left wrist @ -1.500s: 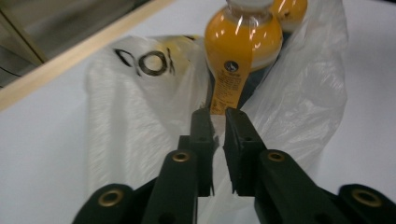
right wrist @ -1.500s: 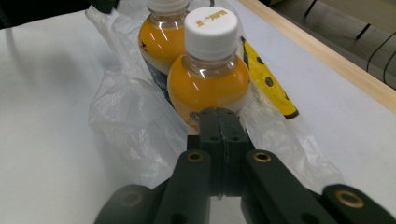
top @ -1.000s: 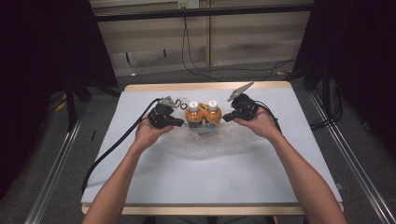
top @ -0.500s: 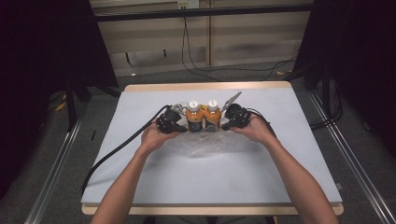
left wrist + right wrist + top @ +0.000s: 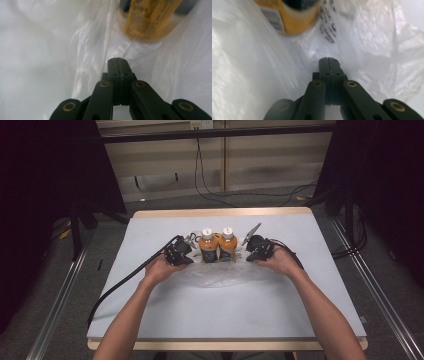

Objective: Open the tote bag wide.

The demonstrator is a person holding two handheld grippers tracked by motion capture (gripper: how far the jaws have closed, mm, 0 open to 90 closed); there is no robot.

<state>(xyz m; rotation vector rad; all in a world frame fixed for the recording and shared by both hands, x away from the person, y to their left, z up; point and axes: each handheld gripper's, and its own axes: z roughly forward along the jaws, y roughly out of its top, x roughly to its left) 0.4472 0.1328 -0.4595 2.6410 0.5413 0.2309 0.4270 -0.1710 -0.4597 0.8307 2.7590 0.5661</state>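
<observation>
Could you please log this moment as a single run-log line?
left gripper: shut on bag | right gripper: shut on bag | two bottles: upright, between grippers | table

the left black hand-held gripper (image 5: 179, 254) trails a thick black cable (image 5: 120, 281). the right black hand-held gripper (image 5: 259, 248) carries a grey three-cornered plate (image 5: 251, 233). both have matte black linkage jaws with brass-coloured pins (image 5: 105, 84). forearms are bare, sleeveless.

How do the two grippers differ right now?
The left gripper sits beside the left bottle; the right gripper sits beside the right bottle. The right carries a raised grey plate; the left's lies lower. Both have jaws shut, apparently on the clear plastic bag.
</observation>
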